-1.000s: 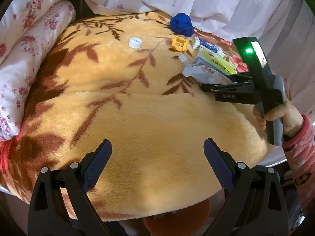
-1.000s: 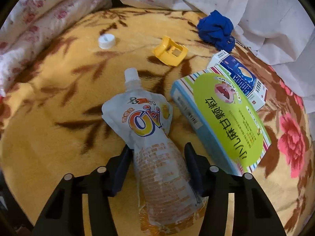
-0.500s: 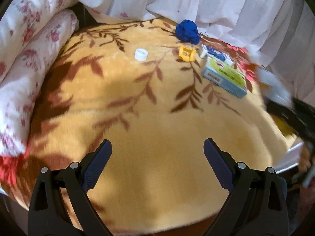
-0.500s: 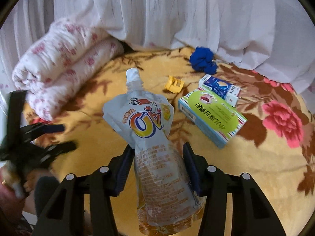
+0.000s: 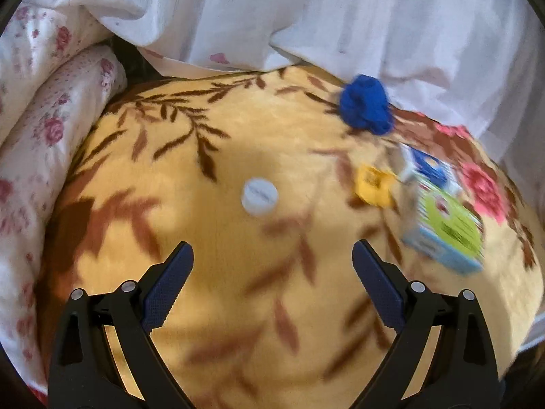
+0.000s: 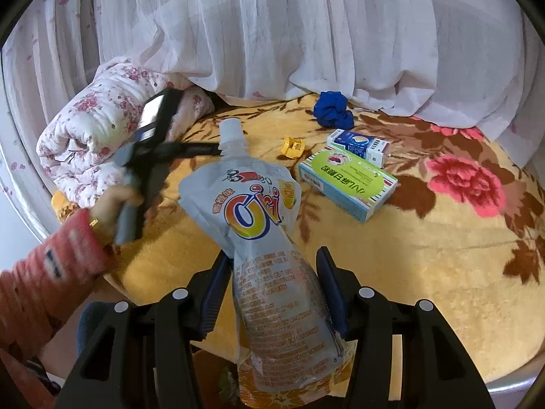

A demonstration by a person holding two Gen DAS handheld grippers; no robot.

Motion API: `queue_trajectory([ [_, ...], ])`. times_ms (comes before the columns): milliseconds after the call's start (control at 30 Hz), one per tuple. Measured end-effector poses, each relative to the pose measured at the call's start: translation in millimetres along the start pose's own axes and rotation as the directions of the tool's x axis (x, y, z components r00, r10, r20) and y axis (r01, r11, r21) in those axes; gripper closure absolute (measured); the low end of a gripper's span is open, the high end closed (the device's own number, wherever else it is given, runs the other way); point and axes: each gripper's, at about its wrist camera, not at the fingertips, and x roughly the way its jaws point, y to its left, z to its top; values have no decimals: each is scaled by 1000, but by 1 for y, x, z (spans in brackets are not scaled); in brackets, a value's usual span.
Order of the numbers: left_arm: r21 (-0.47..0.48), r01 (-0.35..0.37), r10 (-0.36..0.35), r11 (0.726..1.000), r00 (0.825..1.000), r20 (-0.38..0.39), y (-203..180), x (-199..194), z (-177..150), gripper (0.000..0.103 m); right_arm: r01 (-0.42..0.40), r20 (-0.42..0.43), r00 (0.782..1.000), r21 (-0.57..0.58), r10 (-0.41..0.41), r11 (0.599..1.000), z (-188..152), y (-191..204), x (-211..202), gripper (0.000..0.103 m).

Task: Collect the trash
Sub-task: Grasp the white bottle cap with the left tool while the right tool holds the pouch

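Crinkled foil drink pouch (image 6: 262, 238) pinched in right claw (image 6: 272, 289).

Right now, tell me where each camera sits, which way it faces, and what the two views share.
Left wrist: rides the left hand-held gripper, angled down at the white cap on the blanket; open fingers show.
Right wrist: rides the right hand-held gripper, clamping the drink pouch; left hand and sleeve show.
Shared: blue cloth, green box, yellow piece.

White cap (image 5: 259, 196) beyond open tool (image 5: 272, 266)
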Motion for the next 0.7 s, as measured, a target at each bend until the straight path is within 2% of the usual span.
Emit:
queue_trajectory([
  [167, 45, -78, 78, 996, 997, -5, -4, 35, 20, 13, -7, -3, 1000, 12, 7, 1000, -2, -7, 2, 52],
  [233, 67, -102, 104, 993, 994, -20, -7, 50, 25, 25, -9, -6, 1000, 15, 9, 1000, -2, -8, 4, 52],
  [367, 67, -121, 125, 990, 989, -72, -5, 73, 27, 59, -13, -4, 1000, 19, 13, 1000, 0, -11, 7, 52],
  [467, 63, -114, 118, 991, 991, -66, -2, 75, 25, 71, -14, -1, 1000, 15, 14, 1000, 0, -11, 8, 52],
  [700, 76, -97, 102, 992, 993, -65, -2, 58, 19, 72, -19, 0, 1000, 14, 19, 1000, -1, -9, 8, 52],
])
